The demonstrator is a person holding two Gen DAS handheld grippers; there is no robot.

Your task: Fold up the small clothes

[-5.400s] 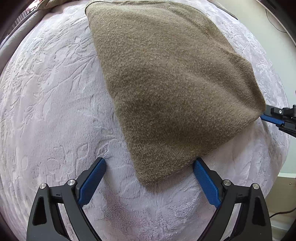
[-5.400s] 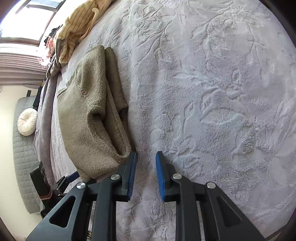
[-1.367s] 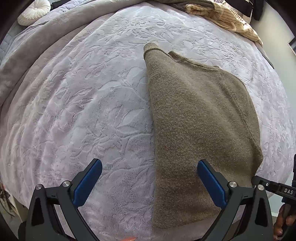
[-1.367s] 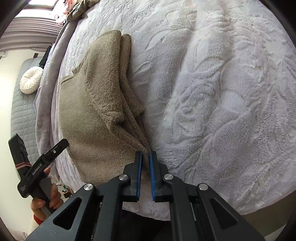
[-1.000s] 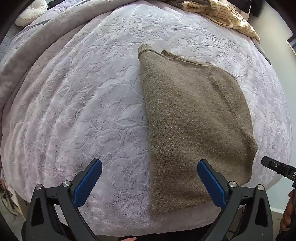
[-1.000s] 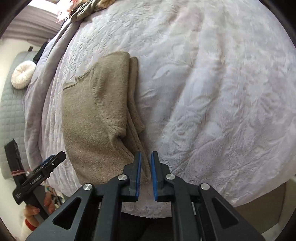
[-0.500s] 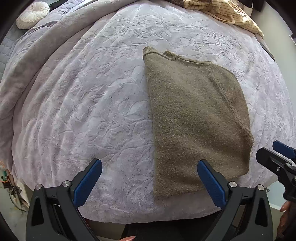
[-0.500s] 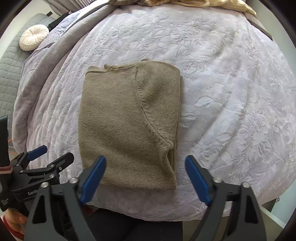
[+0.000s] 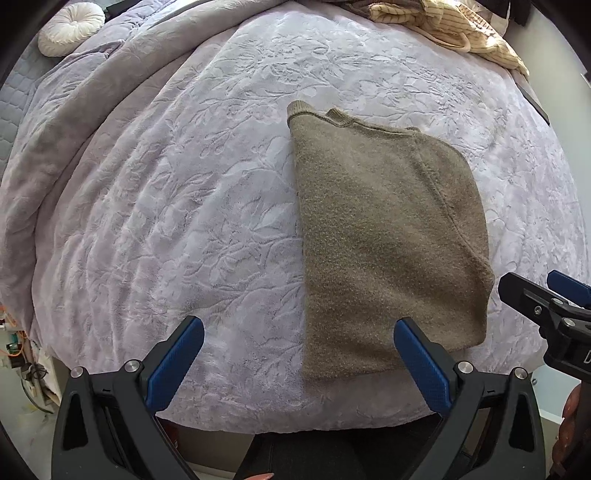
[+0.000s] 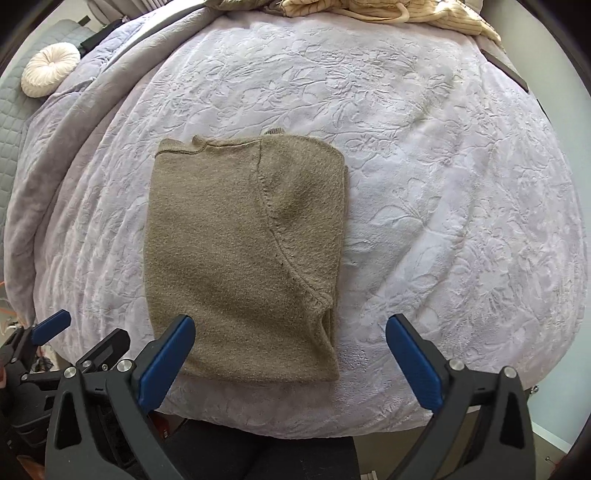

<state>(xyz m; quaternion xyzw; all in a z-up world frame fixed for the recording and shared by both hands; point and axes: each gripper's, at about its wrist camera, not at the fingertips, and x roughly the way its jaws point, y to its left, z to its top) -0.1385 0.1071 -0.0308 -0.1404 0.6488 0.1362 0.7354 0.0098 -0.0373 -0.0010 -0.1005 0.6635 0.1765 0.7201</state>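
A small olive-brown knitted sweater [image 9: 388,236] [image 10: 240,258] lies folded into a flat rectangle on the lilac embossed bedspread [image 9: 184,203] [image 10: 424,166], its neckline at the far end. My left gripper [image 9: 295,358] hangs high above the near edge of the bed, open wide and empty, left of the sweater's near hem. Over the sweater's near right corner my right gripper [image 10: 290,354] is also held high, jaws spread wide with nothing between them. Each gripper shows at the edge of the other's view: the right gripper [image 9: 546,295], the left gripper [image 10: 51,328].
A striped cream garment [image 9: 461,26] [image 10: 406,11] is heaped at the far end of the bed. A round white cushion [image 9: 70,27] [image 10: 50,68] sits on a grey quilted surface at the far left. A grey blanket fold [image 9: 74,122] runs along the left side.
My right gripper went from shut at the sweater's near right edge to wide open, lifted and swung to look straight down. The left gripper rose slightly. The sweater stays flat.
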